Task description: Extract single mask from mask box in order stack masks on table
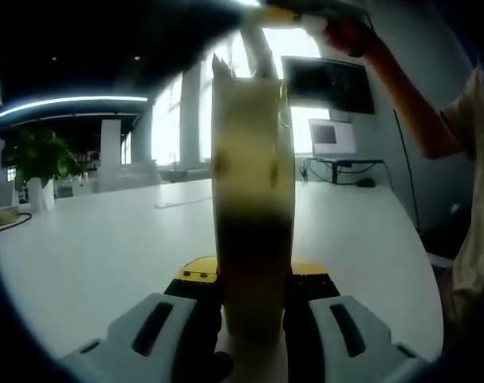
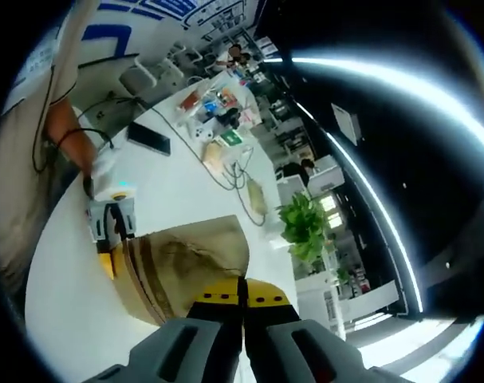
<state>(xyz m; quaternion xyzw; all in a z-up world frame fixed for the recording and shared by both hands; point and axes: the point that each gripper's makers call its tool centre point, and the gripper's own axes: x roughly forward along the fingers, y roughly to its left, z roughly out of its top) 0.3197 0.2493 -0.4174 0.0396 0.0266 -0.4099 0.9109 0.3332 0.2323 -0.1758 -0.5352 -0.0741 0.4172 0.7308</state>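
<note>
Two grippers at one tan cardboard mask box (image 1: 253, 199), left gripper (image 1: 253, 331) clamping its narrow edge upright, right gripper (image 2: 243, 315) jaws pressed together, smooth white table (image 1: 106, 247).

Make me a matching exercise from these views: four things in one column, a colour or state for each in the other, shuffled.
1. mask box
2. potted plant
3. table
4. wall screen

A. white
B. dark
C. clamped in the left gripper
D. green

Pairs: 1-C, 2-D, 3-A, 4-B
</note>
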